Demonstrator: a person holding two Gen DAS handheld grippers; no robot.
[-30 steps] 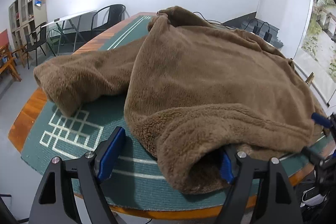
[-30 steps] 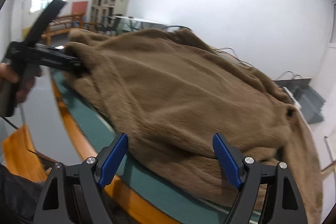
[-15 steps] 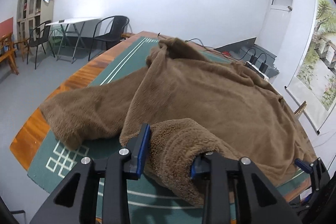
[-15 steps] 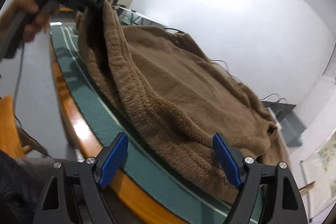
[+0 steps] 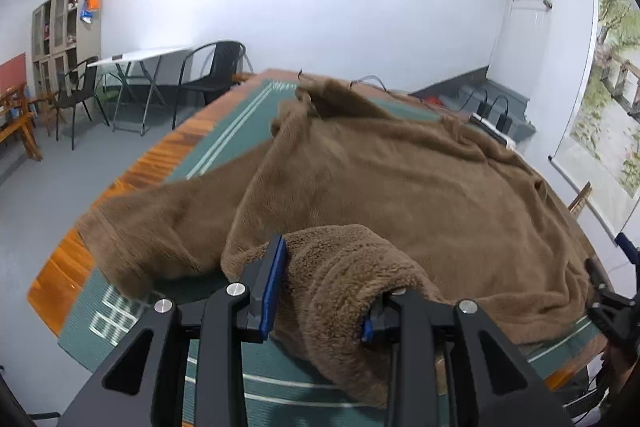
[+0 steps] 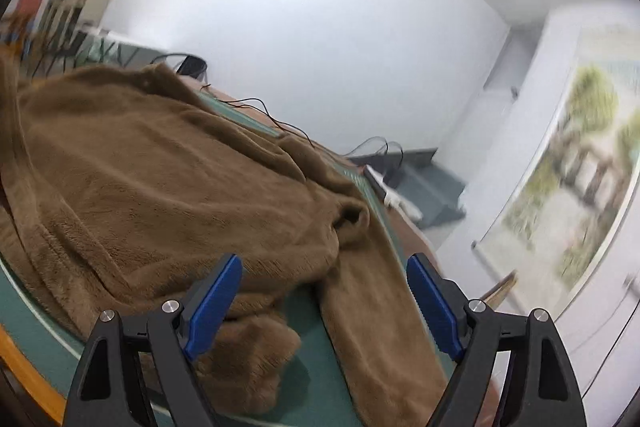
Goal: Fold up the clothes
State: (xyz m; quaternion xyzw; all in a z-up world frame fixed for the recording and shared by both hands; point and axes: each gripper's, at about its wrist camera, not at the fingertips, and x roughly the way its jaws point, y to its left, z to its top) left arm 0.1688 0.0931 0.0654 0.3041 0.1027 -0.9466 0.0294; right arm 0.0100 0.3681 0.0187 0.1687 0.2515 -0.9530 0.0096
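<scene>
A brown fleece sweater (image 5: pixel 400 187) lies spread over a green mat (image 5: pixel 224 143) on a wooden table. My left gripper (image 5: pixel 324 291) is shut on the sweater's thick bottom hem and holds that corner lifted above the mat. One sleeve (image 5: pixel 160 227) lies out toward the left table edge. In the right wrist view the sweater (image 6: pixel 160 179) fills the left half, and its other sleeve (image 6: pixel 372 307) runs down between the fingers. My right gripper (image 6: pixel 324 307) is open and empty just above that sleeve and the hem. It also shows at the far right of the left wrist view (image 5: pixel 616 291).
The table's wooden rim (image 5: pixel 52 275) runs close along the front and left. Black cables (image 6: pixel 280 123) lie on the far table end. Chairs (image 5: pixel 212 75), a folding table and a cabinet stand at the back left. A wall scroll (image 5: pixel 600 99) hangs on the right.
My left gripper closed on the sweater's hem and lifted it up. My right gripper stayed open and swung right along the hem toward the right sleeve.
</scene>
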